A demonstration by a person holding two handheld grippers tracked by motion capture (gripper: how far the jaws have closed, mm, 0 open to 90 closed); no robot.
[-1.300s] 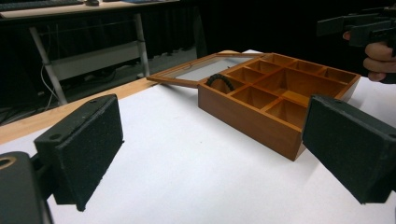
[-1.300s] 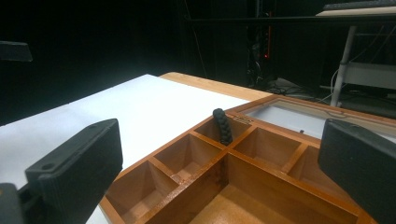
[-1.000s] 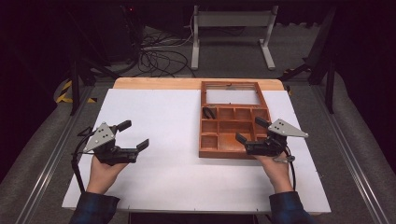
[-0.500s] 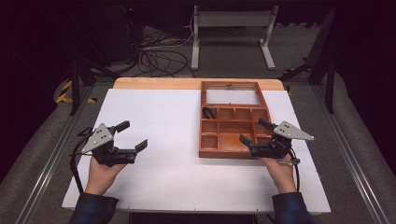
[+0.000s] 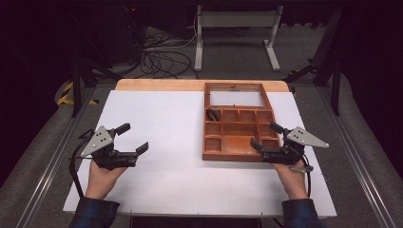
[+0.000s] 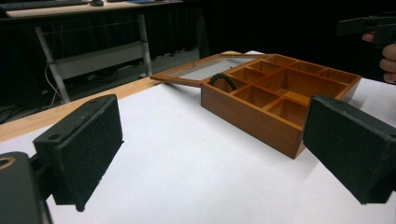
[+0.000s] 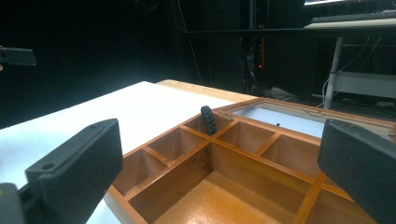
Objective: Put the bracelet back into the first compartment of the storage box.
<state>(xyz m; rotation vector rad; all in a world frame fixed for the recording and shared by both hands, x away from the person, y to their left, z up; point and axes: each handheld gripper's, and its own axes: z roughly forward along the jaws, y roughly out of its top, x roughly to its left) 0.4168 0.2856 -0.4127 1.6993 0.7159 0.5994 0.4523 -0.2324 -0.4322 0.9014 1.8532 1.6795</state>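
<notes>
A brown wooden box (image 5: 237, 137) with several compartments lies on the white table top, its glass lid (image 5: 235, 97) folded flat behind it. A black braided cord (image 5: 211, 114) rests in the back left compartment; it also shows as a cord (image 6: 222, 79) in the left gripper view and a cord (image 7: 208, 120) in the right gripper view. My right gripper (image 5: 266, 136) hovers open at the box's front right corner, its jaws wide over the box (image 7: 243, 158) and empty. My left gripper (image 5: 133, 137) is open and empty at the left, well apart from the box (image 6: 280, 98).
The white sheet (image 5: 166, 118) covers most of the table, with a wooden strip (image 5: 157, 84) along the far edge. Cables (image 5: 161, 59) and a metal stand (image 5: 235, 28) lie on the floor beyond. The other hand (image 6: 385, 49) appears far right in the left gripper view.
The right gripper has slid a little to the right along the box's front corner. The left gripper has hardly moved. Both stay open.
</notes>
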